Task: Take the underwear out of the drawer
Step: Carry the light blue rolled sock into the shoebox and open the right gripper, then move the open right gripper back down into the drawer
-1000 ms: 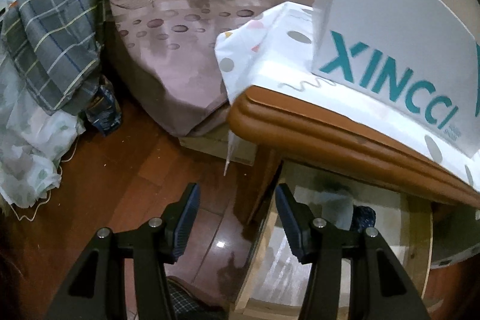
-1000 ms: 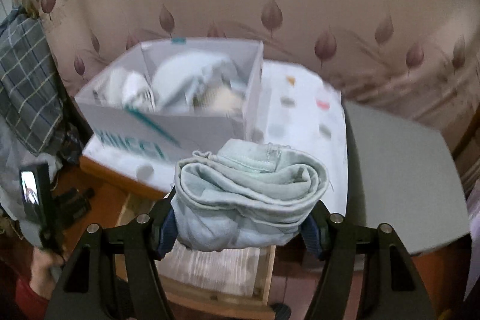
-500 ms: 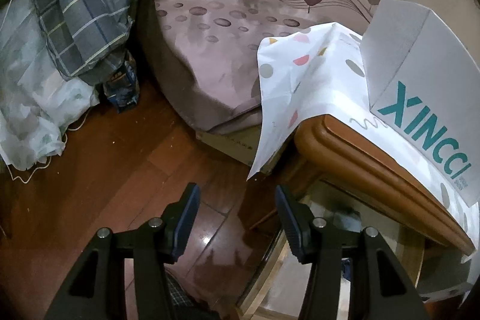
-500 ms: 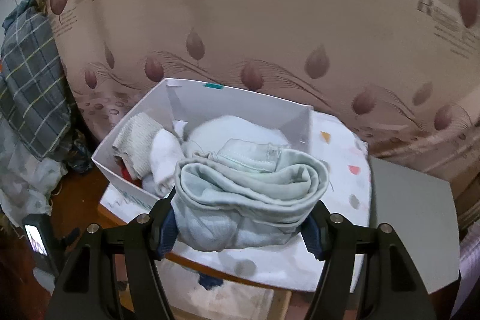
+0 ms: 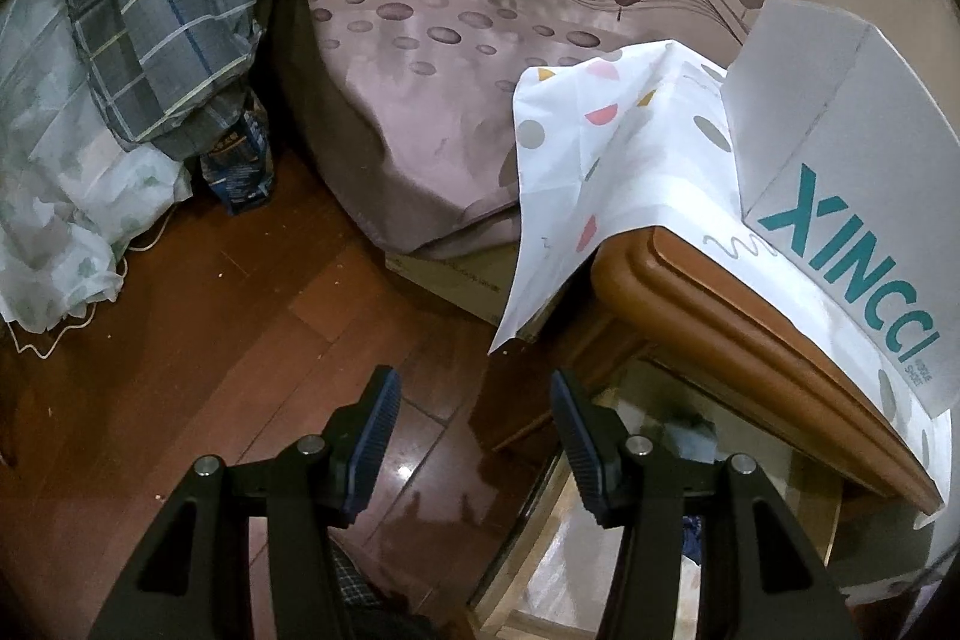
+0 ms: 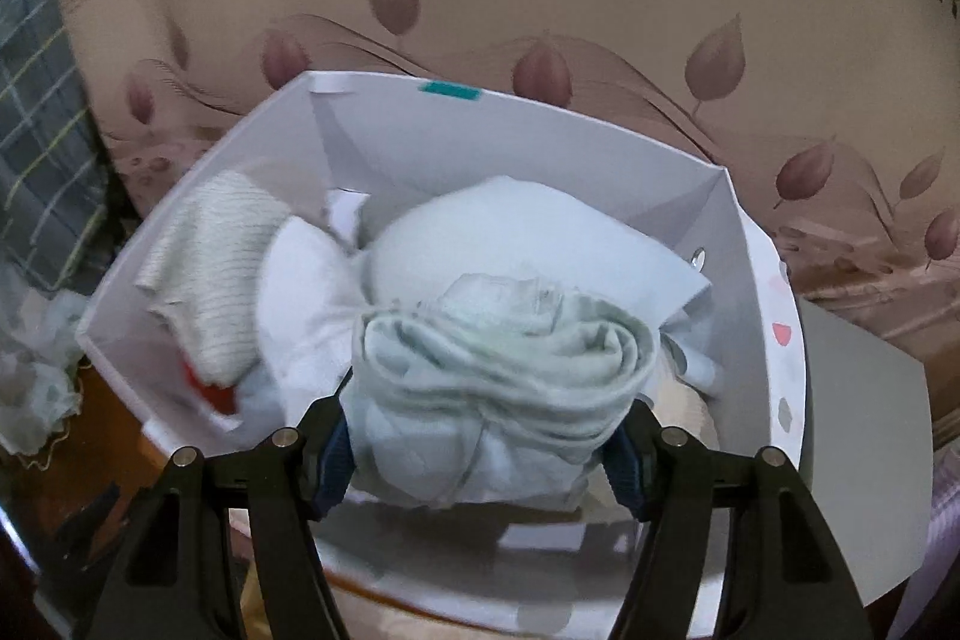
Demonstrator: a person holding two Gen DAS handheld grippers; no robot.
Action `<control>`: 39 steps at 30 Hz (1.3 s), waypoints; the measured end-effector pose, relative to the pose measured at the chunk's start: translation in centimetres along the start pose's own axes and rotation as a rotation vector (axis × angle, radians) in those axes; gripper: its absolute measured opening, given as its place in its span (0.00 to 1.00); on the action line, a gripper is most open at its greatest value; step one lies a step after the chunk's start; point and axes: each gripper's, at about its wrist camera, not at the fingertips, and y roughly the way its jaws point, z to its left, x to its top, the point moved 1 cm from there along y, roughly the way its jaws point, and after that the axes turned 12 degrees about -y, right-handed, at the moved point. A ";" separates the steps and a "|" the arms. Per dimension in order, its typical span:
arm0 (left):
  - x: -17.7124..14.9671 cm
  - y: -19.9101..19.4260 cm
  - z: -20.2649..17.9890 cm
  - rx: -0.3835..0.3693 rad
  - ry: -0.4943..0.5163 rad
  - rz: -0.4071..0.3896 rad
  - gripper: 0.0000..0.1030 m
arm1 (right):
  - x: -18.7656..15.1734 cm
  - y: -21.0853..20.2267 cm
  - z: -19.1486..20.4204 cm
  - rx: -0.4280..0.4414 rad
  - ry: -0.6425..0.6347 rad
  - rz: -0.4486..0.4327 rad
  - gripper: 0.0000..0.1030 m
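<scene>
Plainly "XINCCI" marks the white box (image 5: 840, 196); left jaws gape empty, right jaws grip rolled underwear (image 6: 498, 388).

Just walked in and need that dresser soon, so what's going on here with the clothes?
A person is working with a handheld gripper in each hand. The right gripper holds a rolled pale green underwear over a white box that already contains folded clothes. The left gripper is open and empty, above the wooden floor beside the open drawer.
</scene>
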 end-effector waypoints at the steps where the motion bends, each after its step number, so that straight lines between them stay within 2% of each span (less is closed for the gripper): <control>1: 0.0 0.0 -0.1 0.001 0.006 0.000 0.52 | 0.0 0.4 -0.2 0.005 0.009 0.005 0.64; 4: -0.1 0.1 -0.5 0.002 0.020 0.004 0.52 | 0.1 1.3 -1.3 0.027 0.054 0.009 0.66; 9: -0.3 0.3 -1.0 0.007 0.034 0.005 0.52 | 0.1 1.7 -0.9 0.018 0.038 0.010 0.68; 11: -0.5 0.4 -1.1 0.005 0.034 0.007 0.52 | -0.1 1.5 -0.6 0.010 0.024 0.000 0.70; 15: -0.6 0.5 -1.4 0.005 0.040 0.013 0.52 | -0.1 0.9 -0.6 -0.002 0.020 -0.015 0.82; 17: -0.7 0.6 -1.6 0.012 0.052 0.012 0.52 | -0.2 0.6 -0.7 -0.005 0.025 -0.018 0.82; 30: -0.9 0.9 -1.8 0.027 0.073 0.017 0.52 | 0.2 -4.9 0.8 -0.038 -0.073 -0.098 0.86; 39: -1.0 0.8 -2.0 0.030 0.084 0.008 0.52 | -3.7 -9.4 2.9 -0.011 -0.172 -0.194 0.86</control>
